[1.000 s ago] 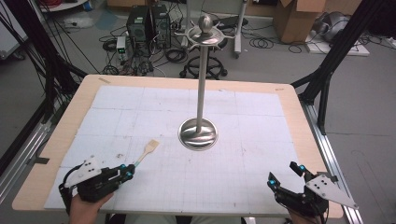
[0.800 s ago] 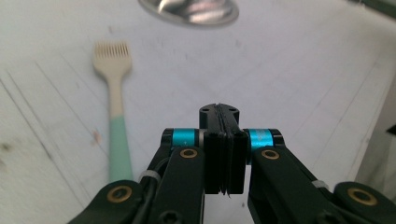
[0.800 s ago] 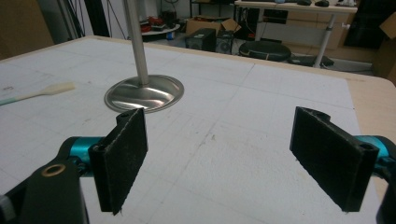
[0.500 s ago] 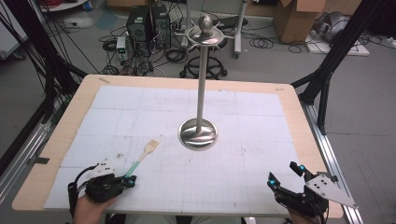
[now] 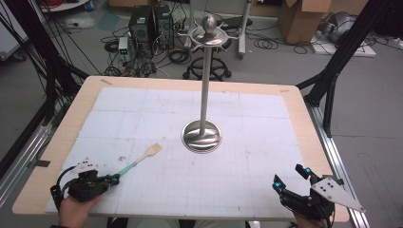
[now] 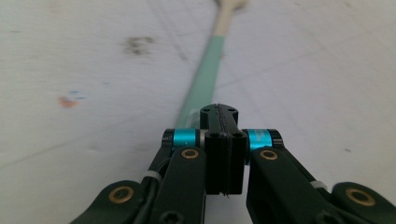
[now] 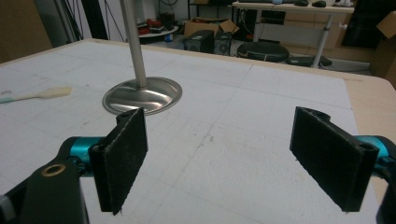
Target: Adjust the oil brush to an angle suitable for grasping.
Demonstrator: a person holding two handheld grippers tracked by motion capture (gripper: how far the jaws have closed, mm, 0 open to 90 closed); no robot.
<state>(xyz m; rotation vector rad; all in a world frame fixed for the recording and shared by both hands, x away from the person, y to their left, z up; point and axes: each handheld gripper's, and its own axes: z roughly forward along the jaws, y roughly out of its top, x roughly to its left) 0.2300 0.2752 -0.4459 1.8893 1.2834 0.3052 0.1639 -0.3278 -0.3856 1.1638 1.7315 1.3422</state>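
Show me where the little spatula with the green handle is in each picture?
High view: the spatula lies left of the middle, its handle end at the left gripper.
Left gripper view: its green handle runs up from the shut jaws, top centre.
Right gripper view: its pale blade sits at the far left edge.
Shared landmark: the metal stand is close by it.

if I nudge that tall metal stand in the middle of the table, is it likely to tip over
Probably not from a light nudge low down: the stand sits on a wide dished base flat on the mat. A push near its top looks riskier, since the pole is tall and carries a knob and arms there. Polished metal may slide rather than tip.
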